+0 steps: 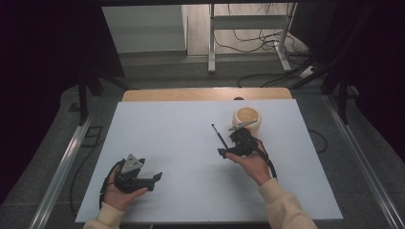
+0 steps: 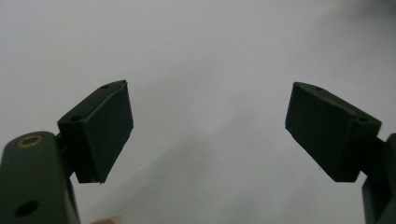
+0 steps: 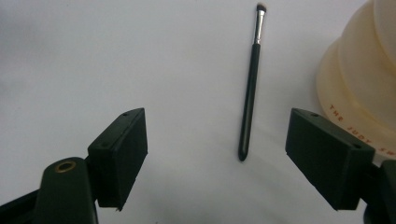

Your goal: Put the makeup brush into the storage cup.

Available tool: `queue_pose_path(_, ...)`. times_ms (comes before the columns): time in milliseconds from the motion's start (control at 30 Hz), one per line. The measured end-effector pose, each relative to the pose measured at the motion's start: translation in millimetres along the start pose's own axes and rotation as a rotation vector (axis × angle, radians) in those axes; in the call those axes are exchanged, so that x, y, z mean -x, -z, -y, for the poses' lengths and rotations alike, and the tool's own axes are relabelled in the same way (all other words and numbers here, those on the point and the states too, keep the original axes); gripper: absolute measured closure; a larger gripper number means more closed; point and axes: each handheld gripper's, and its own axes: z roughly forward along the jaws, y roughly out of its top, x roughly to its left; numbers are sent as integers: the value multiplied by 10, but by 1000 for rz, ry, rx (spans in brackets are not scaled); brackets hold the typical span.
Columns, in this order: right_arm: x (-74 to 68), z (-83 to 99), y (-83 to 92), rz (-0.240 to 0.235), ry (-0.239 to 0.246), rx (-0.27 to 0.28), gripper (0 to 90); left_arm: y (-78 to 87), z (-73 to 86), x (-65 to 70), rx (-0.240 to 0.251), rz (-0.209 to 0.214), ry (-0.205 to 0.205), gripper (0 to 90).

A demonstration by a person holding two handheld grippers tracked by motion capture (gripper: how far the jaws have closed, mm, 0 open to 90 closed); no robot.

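Right gripper wide, aimed level, probably, at brush.

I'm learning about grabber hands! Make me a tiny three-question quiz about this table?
1. True or false: the right gripper has its jaws shut on the brush.
2. What lies across the top of the cream pot in the high view?
A. a silver-tipped stick
B. a spoon
C. a lid
3. What is between the left gripper's jaws?

Key
1. False, open, brush on the table.
2. A.
3. Nothing.
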Motion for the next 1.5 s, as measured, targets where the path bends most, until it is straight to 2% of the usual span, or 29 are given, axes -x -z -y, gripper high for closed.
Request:
queue_pose_path(400,-63,-188,-82,2,12,-28,214,6,-1,-2,2,-3,0,152)
queue_pose_path(767,-74,-373,-176,-1,-11,-52,214,11,1,-9,3,-5,0,153)
queue_pose_path(1233,-19,-528,-365,4,-40,-95,219,23,-1,-15,7,-5,0,152)
queue_pose_path(1500,-2,-589,-479,20,-39,-116,230,25,0,-18,9,-6,2,152)
